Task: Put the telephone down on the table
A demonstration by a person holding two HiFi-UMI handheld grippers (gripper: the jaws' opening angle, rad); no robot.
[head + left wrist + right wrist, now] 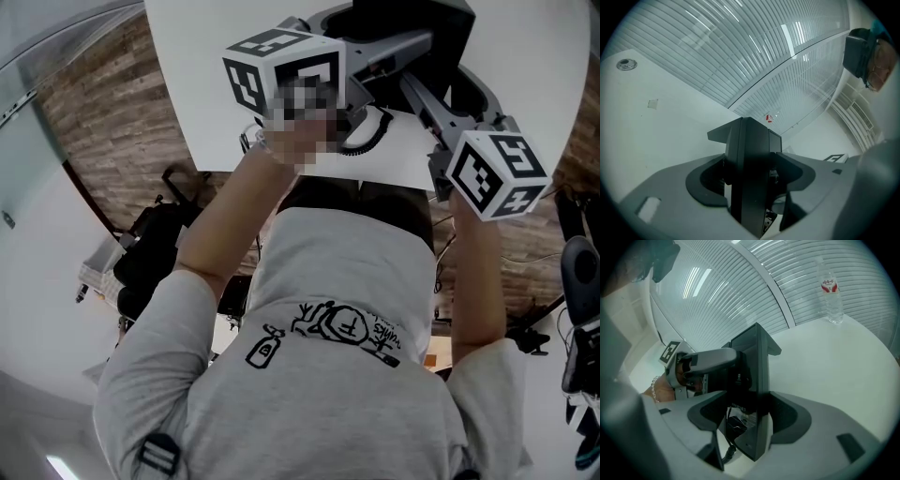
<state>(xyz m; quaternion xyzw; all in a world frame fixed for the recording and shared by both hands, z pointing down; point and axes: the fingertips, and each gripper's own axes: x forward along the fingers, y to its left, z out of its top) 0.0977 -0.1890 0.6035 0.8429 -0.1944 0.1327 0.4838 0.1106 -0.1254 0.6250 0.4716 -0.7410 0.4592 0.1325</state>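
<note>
As the head view looks down past a grey T-shirt, the black telephone (405, 19) sits over the white table (530, 56), gripped from two sides. The left gripper (384, 52) reaches to the telephone from the left, its marker cube nearer the person. The right gripper (427, 98) comes to the telephone from the right, its own cube below and right of the set. A white curved part lies just below the telephone, between the two grippers.

Seen from the left gripper view, the telephone stands edge-on as a dark upright slab between the two grey jaws, and both jaws press against its sides. White table surface spreads to the left of the telephone, with slatted blinds (754, 51) behind it.

Looking from the right gripper view, this gripper's jaws are clamped on the telephone's thin black edge. The left gripper holds the telephone's far side, a hand (663, 385) with a bracelet behind it. A dark cable (729, 451) hangs below the telephone. A water bottle (831, 291) stands on the table well beyond the telephone, to its right. Whether the telephone's base touches the table cannot be told.
</note>
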